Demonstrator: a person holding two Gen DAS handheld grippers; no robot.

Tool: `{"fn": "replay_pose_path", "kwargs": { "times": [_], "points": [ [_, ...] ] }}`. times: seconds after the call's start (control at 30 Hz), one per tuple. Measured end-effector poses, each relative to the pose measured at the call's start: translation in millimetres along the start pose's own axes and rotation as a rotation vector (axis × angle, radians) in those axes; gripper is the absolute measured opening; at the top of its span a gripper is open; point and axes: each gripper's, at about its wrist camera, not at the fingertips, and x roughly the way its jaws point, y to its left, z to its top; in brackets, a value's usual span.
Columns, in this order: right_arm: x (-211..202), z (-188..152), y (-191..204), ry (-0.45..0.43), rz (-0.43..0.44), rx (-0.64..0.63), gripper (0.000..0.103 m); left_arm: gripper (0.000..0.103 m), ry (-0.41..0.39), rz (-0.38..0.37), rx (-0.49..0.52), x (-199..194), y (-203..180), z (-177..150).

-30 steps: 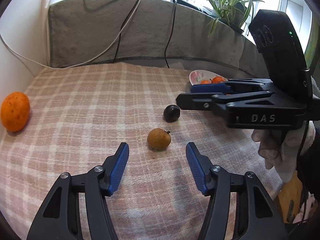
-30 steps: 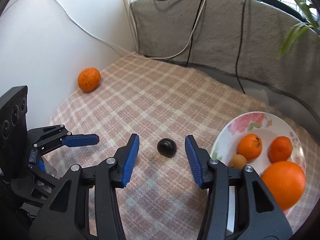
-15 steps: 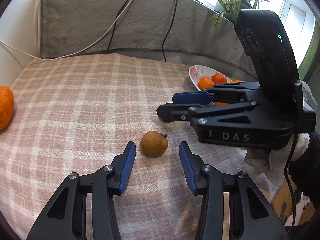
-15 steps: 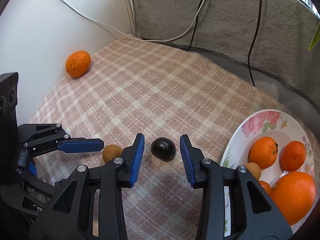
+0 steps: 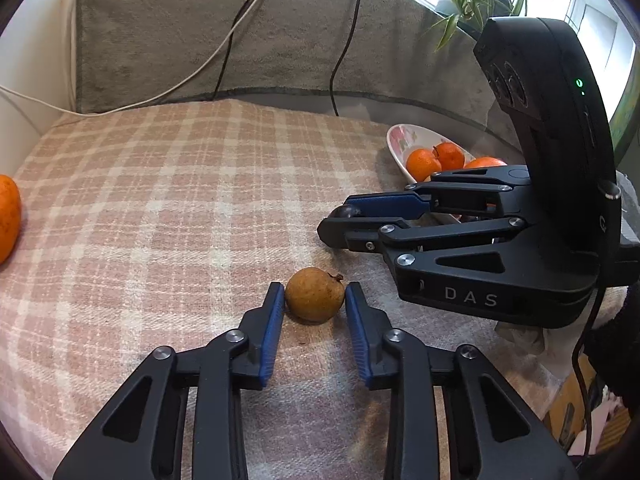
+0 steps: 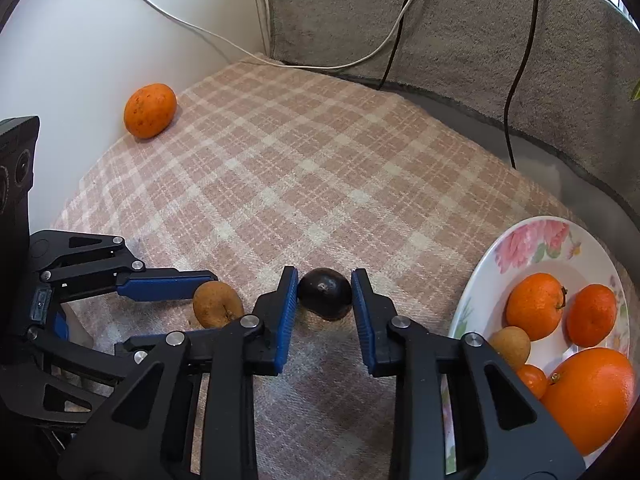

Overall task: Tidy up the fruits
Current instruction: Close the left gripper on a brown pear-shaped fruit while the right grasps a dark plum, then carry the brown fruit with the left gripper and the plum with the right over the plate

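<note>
Brown fruit, stem up-right

light: bright daylight from window, upper right, blown out | shadows: soft, faint under fruit | focus: sharp centre, no motion blur | distortion: strong fisheye bending, dark vignette at corners

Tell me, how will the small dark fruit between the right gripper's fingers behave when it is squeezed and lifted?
The dark fruit is round and smooth, so it may roll or slip if the right gripper closes off-centre. It looks small, probably light. The soft checked cloth beneath should slow any rolling.
</note>
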Motion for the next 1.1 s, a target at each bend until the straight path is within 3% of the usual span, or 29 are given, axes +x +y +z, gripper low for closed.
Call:
{"fn": "replay_pose_path", "kwargs": {
  "times": [0.27,0.63,1.1],
  "points": [
    [-3,0,-1,-0.010,0.007,0.015,0.028,0.029,-0.017,0.007,-0.007,-6,2,-3],
    [-37,-2,-8,-0.092,0.008,0.045,0.028,0.029,-0.062,0.003,-0.004,-27,-3,1],
    [-88,-19,-49,-0.206,-0.036,0.134,0.028,0.029,-0.102,-0.032,0.048,-45,-39,11]
  ]
}}
